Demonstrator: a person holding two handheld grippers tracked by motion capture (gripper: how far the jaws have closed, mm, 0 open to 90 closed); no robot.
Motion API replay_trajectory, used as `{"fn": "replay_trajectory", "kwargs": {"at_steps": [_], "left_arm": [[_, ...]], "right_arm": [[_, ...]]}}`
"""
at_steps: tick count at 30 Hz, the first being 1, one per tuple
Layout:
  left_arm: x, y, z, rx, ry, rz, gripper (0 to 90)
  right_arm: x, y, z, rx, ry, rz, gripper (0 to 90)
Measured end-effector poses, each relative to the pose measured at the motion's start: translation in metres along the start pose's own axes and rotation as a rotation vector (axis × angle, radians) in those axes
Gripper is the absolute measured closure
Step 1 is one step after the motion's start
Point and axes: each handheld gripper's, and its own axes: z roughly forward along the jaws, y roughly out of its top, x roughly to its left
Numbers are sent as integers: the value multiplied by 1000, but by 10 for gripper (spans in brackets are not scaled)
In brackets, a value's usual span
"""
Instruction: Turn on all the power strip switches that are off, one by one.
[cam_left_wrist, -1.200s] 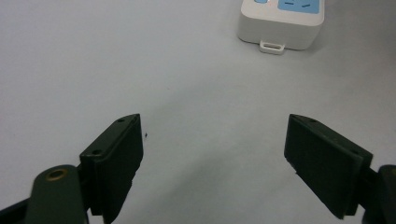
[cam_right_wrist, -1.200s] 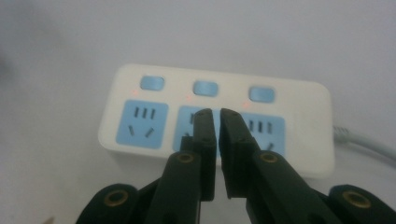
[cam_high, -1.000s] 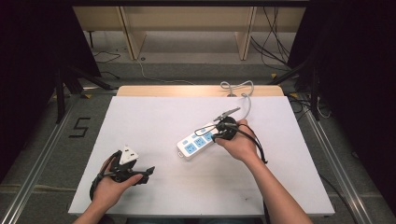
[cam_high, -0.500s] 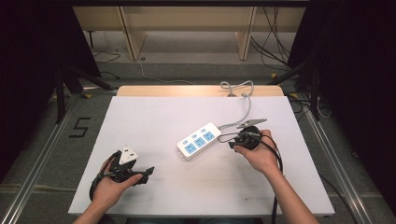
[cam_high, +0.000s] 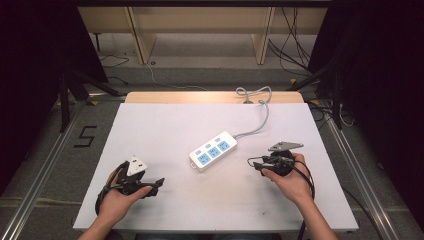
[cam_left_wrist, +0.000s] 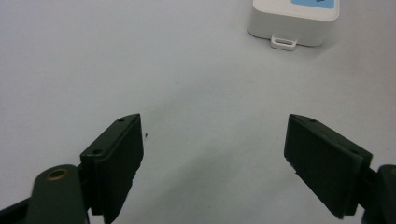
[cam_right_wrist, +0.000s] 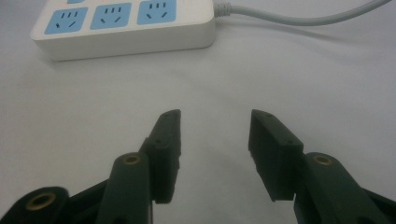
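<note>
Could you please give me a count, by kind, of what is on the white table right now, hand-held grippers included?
Power strips: 1, the white power strip with blue socket faces, its grey cord running to the table's far edge.
Hand-held grippers: 2, the left gripper and the right gripper, both with jaws open and nothing between them.
Total: 3

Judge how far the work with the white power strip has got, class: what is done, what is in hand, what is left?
Done: the white plastic power strip with blue sockets lies flat on the white table, let go. In hand: nothing; the right gripper, jaws just opened and empty, sits to its right, and the left gripper waits open. Left: probably the next grasp, though nothing shows which.
</note>
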Motion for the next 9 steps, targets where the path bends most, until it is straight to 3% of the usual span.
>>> {"fn": "replay_trajectory", "kwargs": {"at_steps": [9], "left_arm": [[2,0,2,-4,-1,-1,192]], "right_arm": [[4,-11,-4,-63,30,7,525]]}}
